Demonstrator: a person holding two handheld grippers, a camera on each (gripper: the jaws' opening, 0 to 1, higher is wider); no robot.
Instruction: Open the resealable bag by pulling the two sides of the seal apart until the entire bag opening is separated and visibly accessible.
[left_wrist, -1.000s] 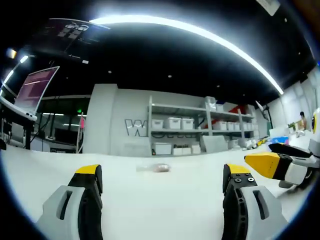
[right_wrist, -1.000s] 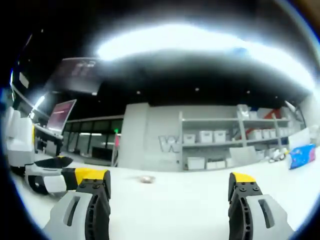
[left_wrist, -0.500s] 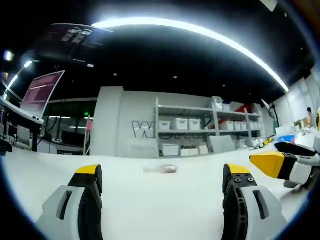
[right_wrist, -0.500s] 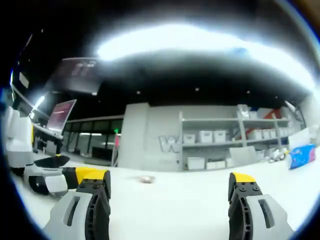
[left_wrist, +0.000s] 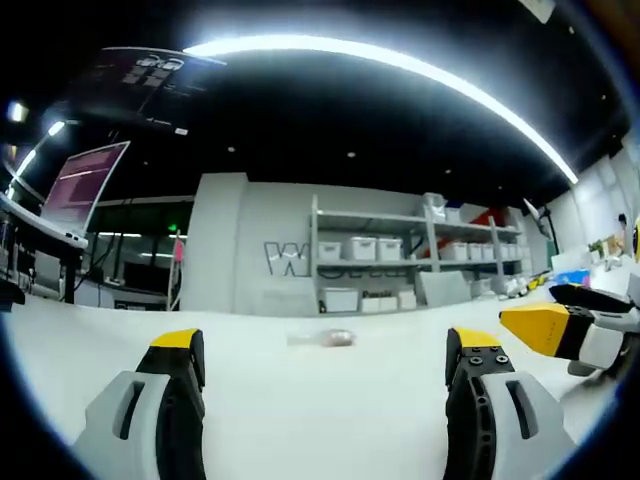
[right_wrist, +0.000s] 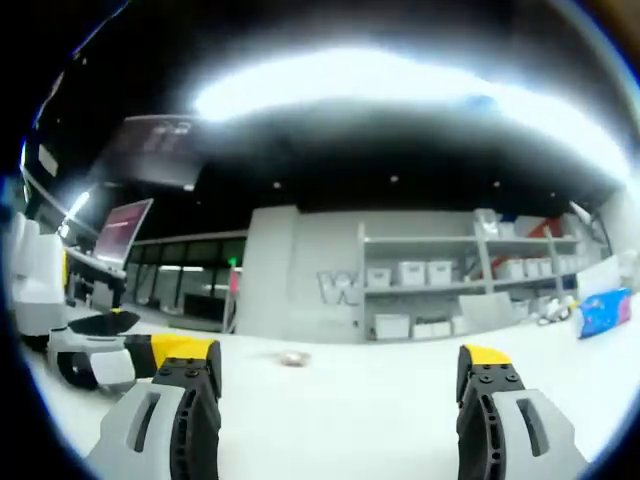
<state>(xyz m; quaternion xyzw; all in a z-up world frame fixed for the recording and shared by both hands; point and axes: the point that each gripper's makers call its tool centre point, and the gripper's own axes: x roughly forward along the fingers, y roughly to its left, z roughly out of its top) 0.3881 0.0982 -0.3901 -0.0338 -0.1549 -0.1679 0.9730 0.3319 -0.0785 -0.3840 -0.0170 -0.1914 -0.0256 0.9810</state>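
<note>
In the left gripper view, a pink-lit screen (left_wrist: 82, 182) hangs far left over a desk, w/ a grey wall behind. The left gripper (left_wrist: 325, 345) sits low over the white table (left_wrist: 300, 410), jaws spread wide apart w/ nothing between them. Far ahead, btwn the jaws and well apart from them, lies the bag (left_wrist: 322, 339), small and flat on the table; too small and blurry to tell if its seal is shut. Behind it, far shelves (left_wrist: 400, 265) carry white bins. At the right edge the right gripper (left_wrist: 552, 327) pokes in, yellow tip pointing left. In the right gripper view, the left gripper (right_wrist: 110, 345) shows at the left edge, near the table. The right gripper (right_wrist: 335, 365) also stands wide open, holding nothing, low over the table (right_wrist: 340, 410). The bag (right_wrist: 292, 357) lies far ahead, nearer the left jaw. Shelves (right_wrist: 440, 280) stand beyond, and a blue pack (right_wrist: 603, 311) sits far right.
</note>
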